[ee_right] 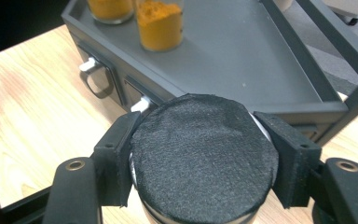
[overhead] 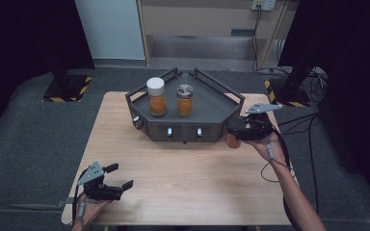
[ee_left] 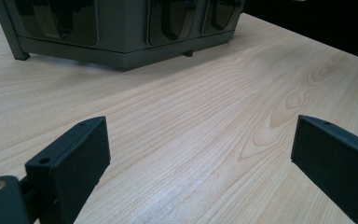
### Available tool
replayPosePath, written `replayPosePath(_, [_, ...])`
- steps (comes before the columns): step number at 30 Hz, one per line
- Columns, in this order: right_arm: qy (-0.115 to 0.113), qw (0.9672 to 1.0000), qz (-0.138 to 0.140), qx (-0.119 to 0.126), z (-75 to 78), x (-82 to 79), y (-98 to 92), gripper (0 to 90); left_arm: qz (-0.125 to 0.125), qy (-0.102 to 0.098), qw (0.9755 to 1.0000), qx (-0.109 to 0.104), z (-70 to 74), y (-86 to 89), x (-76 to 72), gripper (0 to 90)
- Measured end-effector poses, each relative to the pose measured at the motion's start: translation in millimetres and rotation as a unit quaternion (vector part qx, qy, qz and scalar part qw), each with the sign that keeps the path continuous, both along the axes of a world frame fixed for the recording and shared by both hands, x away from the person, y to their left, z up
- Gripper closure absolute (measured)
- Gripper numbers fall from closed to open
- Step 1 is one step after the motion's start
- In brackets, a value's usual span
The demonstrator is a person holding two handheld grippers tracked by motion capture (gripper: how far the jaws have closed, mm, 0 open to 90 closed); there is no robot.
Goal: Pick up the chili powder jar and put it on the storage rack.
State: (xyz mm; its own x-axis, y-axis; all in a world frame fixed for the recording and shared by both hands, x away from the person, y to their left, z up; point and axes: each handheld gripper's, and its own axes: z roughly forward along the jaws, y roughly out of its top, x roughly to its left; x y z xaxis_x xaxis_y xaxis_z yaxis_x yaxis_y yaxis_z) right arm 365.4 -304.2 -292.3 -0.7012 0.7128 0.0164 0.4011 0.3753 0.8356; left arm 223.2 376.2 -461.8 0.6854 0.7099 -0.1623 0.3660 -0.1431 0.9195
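Between the right gripper's (ee_right: 204, 163) fingers sits a black-lidded jar (ee_right: 204, 161), clamped by both sides; left gripper (overhead: 121, 176) fingers spread, empty.

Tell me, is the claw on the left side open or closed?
Open. The left claw has its two black jaws standing wide apart over bare table, nothing between them.

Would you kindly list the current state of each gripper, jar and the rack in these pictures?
Right gripper: shut on the black-lidded jar, held beside the rack.
Left gripper: open, nothing between its jaws, over the table.
White-lidded jar: upright on the rack, lid on, orange powder inside.
Grey-lidded jar: upright on the rack, lid on, orange powder inside.
Rack: drawers shut.
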Motion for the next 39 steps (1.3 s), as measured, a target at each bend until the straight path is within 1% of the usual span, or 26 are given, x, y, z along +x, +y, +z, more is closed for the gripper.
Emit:
replayPosePath(11, [-0.002, 1.0000, 0.005, -0.003, 20.4, 12.5, 12.2, 34.7, 0.000, 0.000, 1.0000, -0.002, -0.3, 0.6, 0.1, 3.6])
replayPosePath(17, [-0.002, 1.0000, 0.004, -0.007, 28.1, 20.9, 18.9, 34.7, 0.000, 0.001, 1.0000, -0.003, -0.4, 1.0, 0.1, 3.6])
replayPosePath(24, [-0.005, 1.0000, 0.001, -0.005, 37.5, 28.1, 25.7, 34.7, 0.000, 0.000, 1.0000, -0.002, -0.3, 1.0, -0.1, 3.6])
replayPosePath(28, [-0.008, 1.0000, -0.002, -0.003, 40.2, 32.3, 28.9, 34.7, 0.001, -0.001, 1.0000, -0.002, -0.1, 1.2, -0.5, 3.6])
replayPosePath(32, [-0.008, 0.9999, -0.003, -0.008, 43.6, 36.1, 34.2, 34.7, 0.000, -0.001, 1.0000, -0.002, 0.1, 1.1, -0.8, 3.6])
replayPosePath(39, [-0.009, 0.9999, -0.012, -0.007, 46.3, 43.6, 40.9, 34.7, -0.001, -0.002, 1.0000, -0.002, 0.0, 1.1, -0.6, 3.6])
